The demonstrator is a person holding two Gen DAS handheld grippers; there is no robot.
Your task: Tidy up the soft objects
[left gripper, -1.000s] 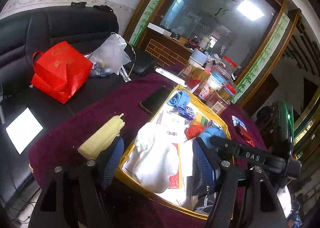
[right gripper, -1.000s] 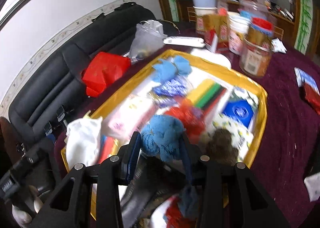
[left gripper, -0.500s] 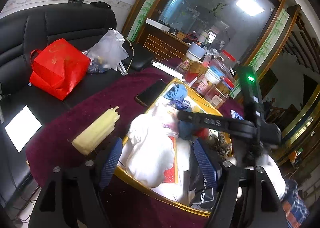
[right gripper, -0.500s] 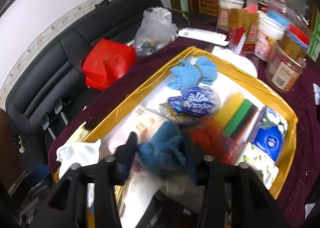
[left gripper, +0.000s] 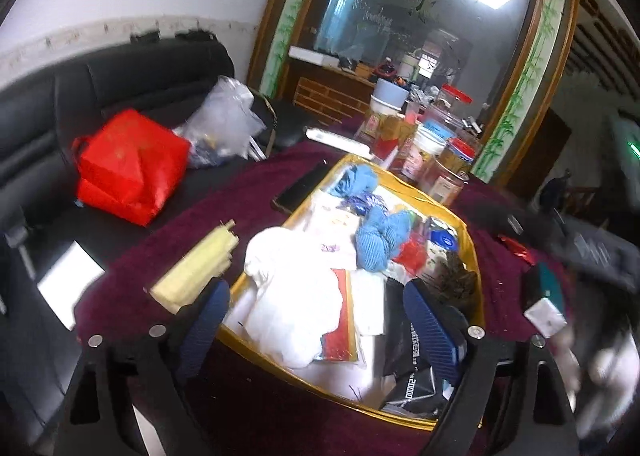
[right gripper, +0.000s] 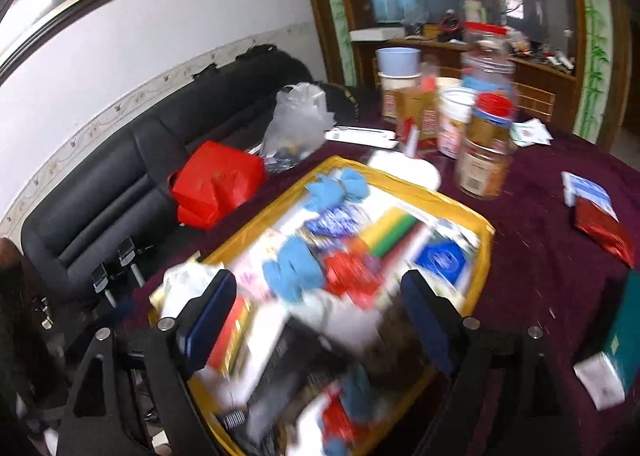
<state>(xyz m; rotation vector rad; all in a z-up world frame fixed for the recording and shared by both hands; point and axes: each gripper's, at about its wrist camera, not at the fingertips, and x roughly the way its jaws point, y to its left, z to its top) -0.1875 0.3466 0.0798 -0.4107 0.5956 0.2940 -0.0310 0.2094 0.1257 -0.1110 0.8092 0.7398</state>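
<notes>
Right hand-held gripper: jaws spread wide, nothing between them; it hangs over the near half of the gold-rimmed tray.
Left hand-held gripper: released too, empty; white cloth lies just ahead between its fingers.
Blue fluffy cloth: in the tray, just beyond the right fingertips, touching the red item.
Doing it well: pick one soft piece; come down square; pinch its bulk, not a loose edge; view is blurred, so slow down first.
</notes>
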